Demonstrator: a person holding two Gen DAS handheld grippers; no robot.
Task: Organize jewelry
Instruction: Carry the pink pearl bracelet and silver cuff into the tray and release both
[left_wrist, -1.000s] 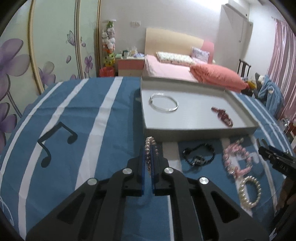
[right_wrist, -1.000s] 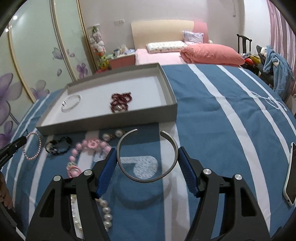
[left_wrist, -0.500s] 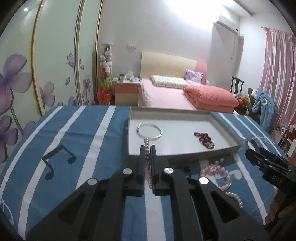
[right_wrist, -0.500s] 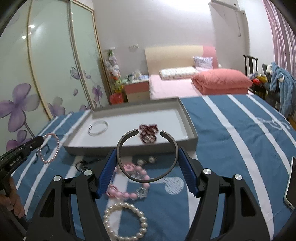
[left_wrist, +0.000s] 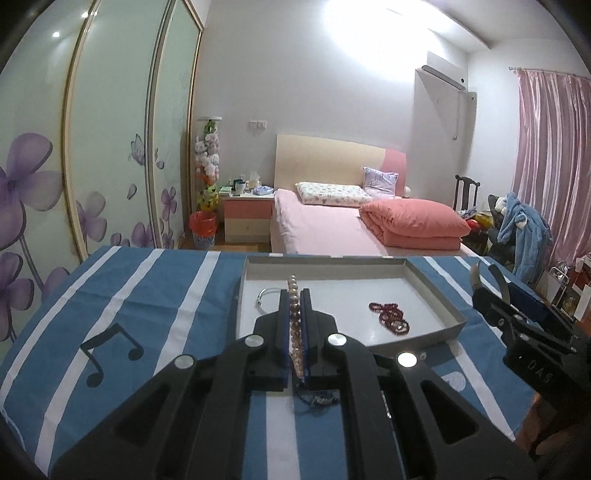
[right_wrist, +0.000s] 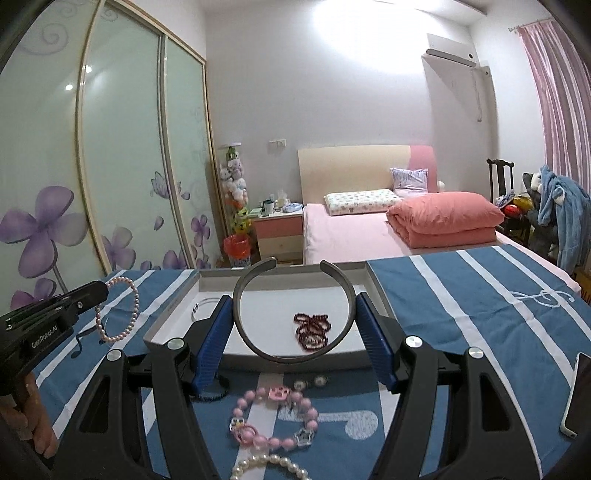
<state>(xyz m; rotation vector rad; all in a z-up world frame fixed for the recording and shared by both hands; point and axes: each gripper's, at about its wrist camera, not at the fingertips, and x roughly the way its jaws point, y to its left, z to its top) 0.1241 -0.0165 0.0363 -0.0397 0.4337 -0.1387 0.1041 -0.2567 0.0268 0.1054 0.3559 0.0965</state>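
Pink pearl bracelet (left_wrist: 294, 317) pinched in left gripper (left_wrist: 294, 295), held up near tray (left_wrist: 436, 295). Metal cuff bangle (right_wrist: 291, 314) braced between pads of right gripper (right_wrist: 291, 325), also airborne. Step: carrying both to tray; next needs lowering over bare floor, then release. Right view alone shows loose pink bead bracelet (right_wrist: 275, 417) + white pearls (right_wrist: 271, 465) near edge.

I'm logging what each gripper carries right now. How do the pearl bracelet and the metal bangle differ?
The pearl bracelet is a closed loop of small pinkish beads; the metal bangle is a smooth grey band with a gap at the top. The left gripper pinches the bracelet with its fingers nearly together, while the right gripper holds the bangle across its width, fingers spread. Both are held above the blue striped cloth, near the grey tray.
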